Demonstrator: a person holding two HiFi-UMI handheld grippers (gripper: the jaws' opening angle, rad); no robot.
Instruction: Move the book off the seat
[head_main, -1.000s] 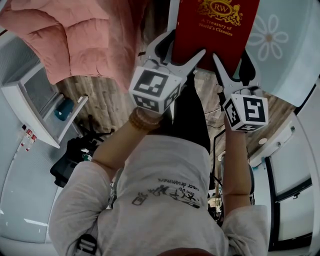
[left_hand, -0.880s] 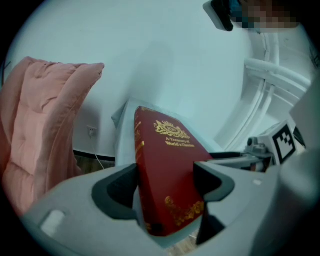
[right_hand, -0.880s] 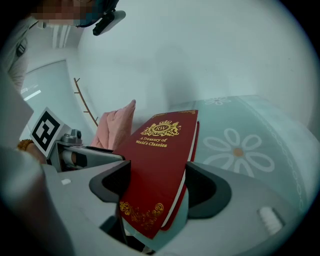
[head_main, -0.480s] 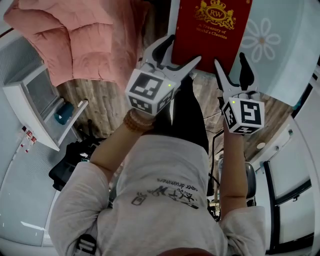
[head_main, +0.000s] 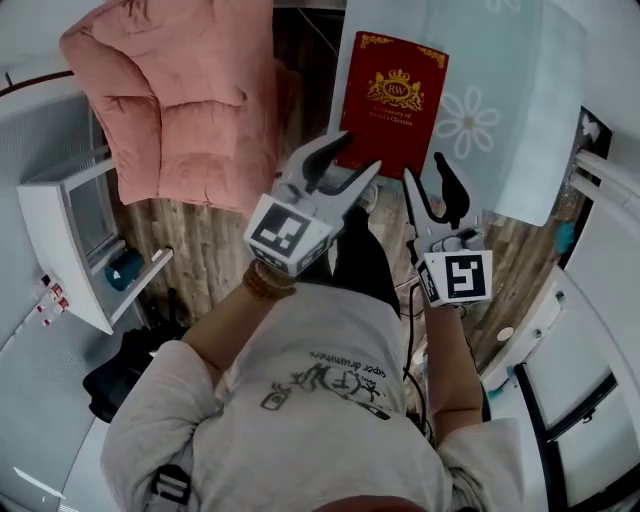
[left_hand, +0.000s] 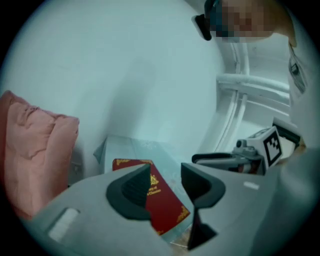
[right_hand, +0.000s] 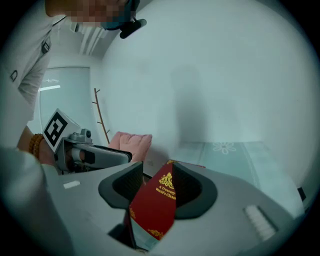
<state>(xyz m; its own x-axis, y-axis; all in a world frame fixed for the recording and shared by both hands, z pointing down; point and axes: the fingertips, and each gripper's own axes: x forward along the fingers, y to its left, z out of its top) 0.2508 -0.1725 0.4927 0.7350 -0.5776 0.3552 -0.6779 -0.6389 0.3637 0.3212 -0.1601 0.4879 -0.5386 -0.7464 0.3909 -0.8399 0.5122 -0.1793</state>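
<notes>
The book (head_main: 395, 105) has a smooth red cover (shiny gold print). At 10 o'clock the pink seat (head_main: 185, 100) is soft cloth; the floor (head_main: 200, 240) looks wooden.

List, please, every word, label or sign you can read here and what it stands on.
"RW": in the gold crest on the red book cover.
"A Treasury of World's Classics": gold title under that crest.
Shirt print: upside down, too small to read.
Marker cubes: black-and-white square patterns, no words.
</notes>
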